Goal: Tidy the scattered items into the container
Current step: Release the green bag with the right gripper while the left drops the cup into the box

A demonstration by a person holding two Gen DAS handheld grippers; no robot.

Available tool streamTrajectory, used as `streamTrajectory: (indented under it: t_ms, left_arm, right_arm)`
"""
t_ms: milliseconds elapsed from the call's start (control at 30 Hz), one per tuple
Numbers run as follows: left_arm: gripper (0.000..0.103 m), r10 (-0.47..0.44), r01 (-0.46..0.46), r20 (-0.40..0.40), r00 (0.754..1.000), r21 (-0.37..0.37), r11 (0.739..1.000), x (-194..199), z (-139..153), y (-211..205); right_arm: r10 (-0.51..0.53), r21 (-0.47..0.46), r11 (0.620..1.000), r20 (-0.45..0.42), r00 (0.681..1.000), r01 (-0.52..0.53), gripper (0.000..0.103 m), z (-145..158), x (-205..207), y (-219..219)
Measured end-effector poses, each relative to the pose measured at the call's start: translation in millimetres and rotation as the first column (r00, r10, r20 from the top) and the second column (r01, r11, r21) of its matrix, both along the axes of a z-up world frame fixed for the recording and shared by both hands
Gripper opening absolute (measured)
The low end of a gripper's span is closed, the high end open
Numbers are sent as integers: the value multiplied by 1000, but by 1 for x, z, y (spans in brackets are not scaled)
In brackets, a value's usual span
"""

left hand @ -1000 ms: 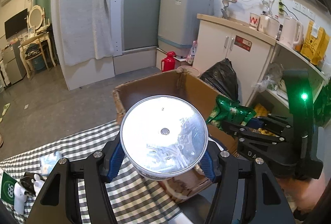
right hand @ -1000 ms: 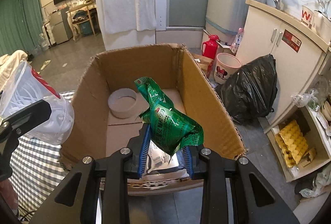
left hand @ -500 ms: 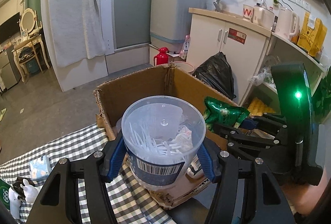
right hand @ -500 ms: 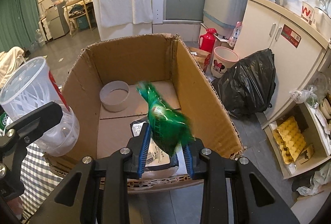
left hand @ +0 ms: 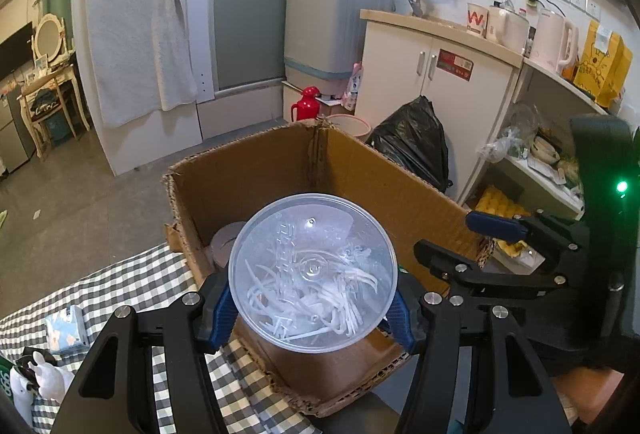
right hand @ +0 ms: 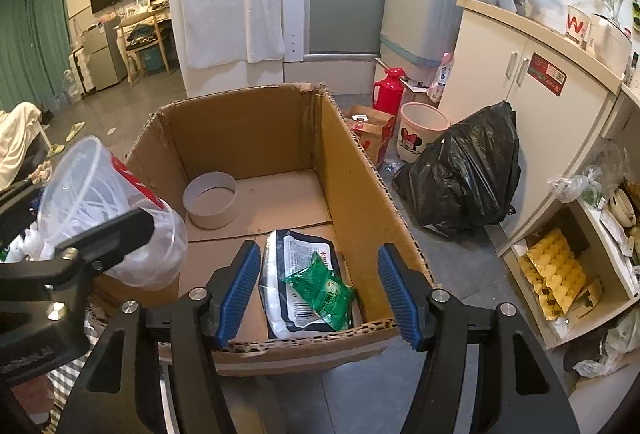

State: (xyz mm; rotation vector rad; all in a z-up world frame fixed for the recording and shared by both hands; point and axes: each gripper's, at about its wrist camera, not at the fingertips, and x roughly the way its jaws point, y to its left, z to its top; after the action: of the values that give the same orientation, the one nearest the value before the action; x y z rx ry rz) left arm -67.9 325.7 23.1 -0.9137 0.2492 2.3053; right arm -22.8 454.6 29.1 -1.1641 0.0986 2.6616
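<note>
The right tool [right hand: 318, 290] has just been opened and is seen empty at the lower centre; the green packet [right hand: 322, 290] lies in the cardboard box [right hand: 360, 169]. The clear tub [left hand: 313, 278] is clamped in the left tool [left hand: 313, 308] at the box's near edge. It is best carried over the free floor before release.

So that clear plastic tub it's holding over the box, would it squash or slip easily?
The tub looks thin-walled, so a hard squeeze would probably dent it. It seems light: only loose white plastic bits show inside. Its smooth tapered sides could slip, though the left gripper has ribbed blue pads on both sides.
</note>
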Motion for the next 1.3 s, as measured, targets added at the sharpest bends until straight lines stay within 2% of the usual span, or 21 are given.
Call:
streamTrajectory:
  t_ms: [167,267,533,1300]
  left_arm:
    - [64,-2,2,13,1000,-24,1000,-4,-9,8]
    - [70,5,-5,12,1000,-38,999,-6,-11,9]
    - [72,28,-28,-6,1000,-28,999,-7,-4,0]
    - [74,196,-195,-22,980,17,981,-23,14,-99]
  right_arm:
    - [-5,0,1000,-6,1000,5,61,1,2,1]
    - [-6,-1,1000,-11,1000,6,61,2,2,1]
    - [-7,-4,1000,-47,999,7,61,10,3,-5]
    - [73,-24,997,-90,993,-75,61,18,-20,-67]
